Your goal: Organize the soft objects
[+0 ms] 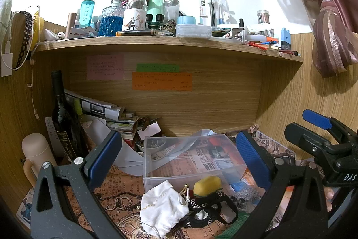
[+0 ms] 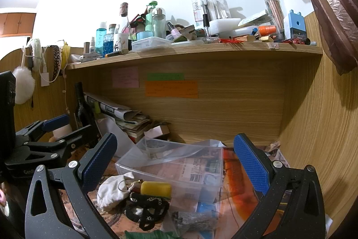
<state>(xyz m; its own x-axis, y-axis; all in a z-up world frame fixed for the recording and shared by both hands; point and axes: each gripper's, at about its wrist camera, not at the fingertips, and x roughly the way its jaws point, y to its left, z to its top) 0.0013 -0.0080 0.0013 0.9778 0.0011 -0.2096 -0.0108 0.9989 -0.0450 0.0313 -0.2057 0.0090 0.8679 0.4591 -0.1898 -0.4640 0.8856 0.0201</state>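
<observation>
toothbrush pack (image 1: 209, 6), upper shelf: "harks"
right tool (image 1: 344, 162), right edge: "DAS"
left tool (image 2: 40, 156), left edge: "Gen"
sticky notes (image 1: 162, 81): unreadable

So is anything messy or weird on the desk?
Yes. The soft things lie in a heap in front of the clear box instead of inside it: a white pouch, a yellow sponge and a tangled black band. Behind, a pile of papers leans crookedly.
</observation>
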